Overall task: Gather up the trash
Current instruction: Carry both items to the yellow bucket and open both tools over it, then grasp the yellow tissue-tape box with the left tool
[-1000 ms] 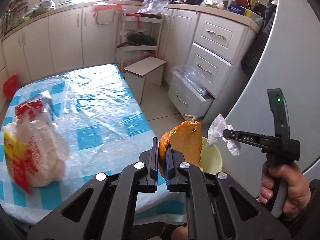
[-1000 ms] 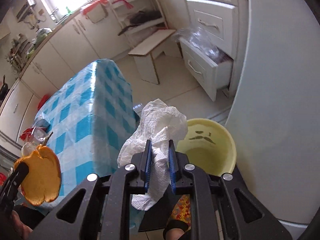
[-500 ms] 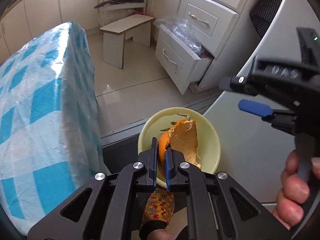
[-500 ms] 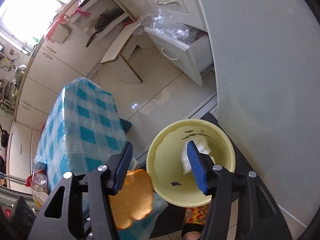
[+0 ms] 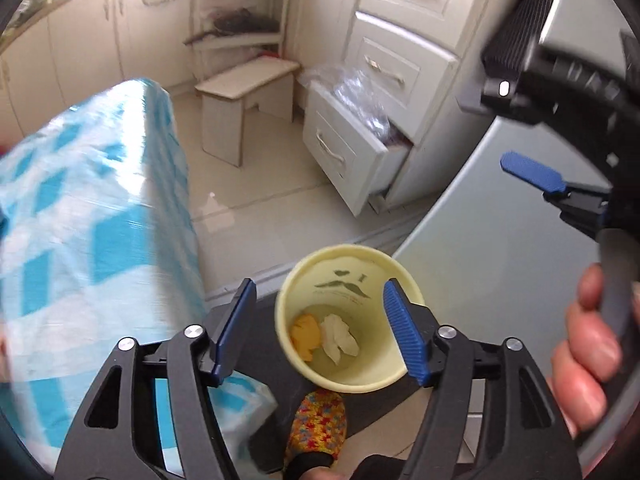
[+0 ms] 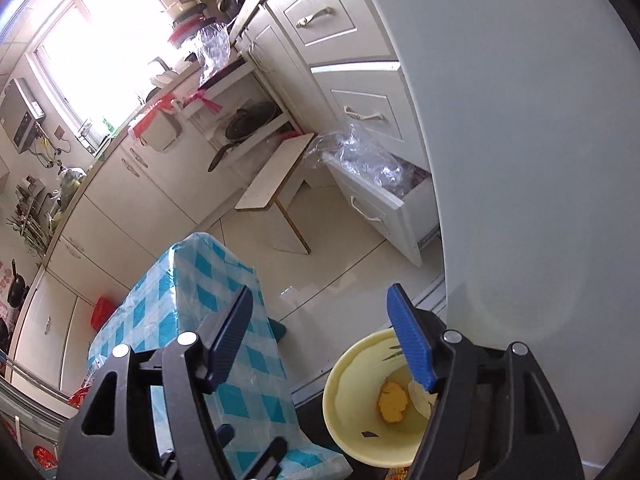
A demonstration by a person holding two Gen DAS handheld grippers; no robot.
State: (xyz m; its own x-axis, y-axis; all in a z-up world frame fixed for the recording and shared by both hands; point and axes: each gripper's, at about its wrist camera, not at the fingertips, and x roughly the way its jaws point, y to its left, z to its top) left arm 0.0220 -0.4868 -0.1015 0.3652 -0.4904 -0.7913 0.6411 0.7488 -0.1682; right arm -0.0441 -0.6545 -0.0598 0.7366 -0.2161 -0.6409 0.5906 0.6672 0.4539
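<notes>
Yellow plastic is the bin (image 5: 352, 280), which stands on the floor between the table (image 5: 92, 216) and the grey fridge (image 5: 492, 248). At its bottom lie the orange peel (image 5: 306, 336) and the white tissue (image 5: 338, 338), side by side and touching. The left gripper (image 5: 320, 330) hangs right above the bin mouth; its jaws have just been opening and now stand wide, with nothing between them. The right gripper (image 6: 322, 342) is also spread and empty, its jaws having just been opening too, and it sits above the bin's near rim.

I judge that the dropping step is finished for these two pieces. The next move calls for lifting both grippers away and turning back to the table to look for more trash.

Room is narrow here: the table edge is close on one side, the fridge wall close on the other, and an open drawer (image 5: 352, 156) stands out further ahead. Above the bin the way is free, so rising first seems safest. A foot in a knitted slipper (image 5: 316, 424) stands just beside the bin.
</notes>
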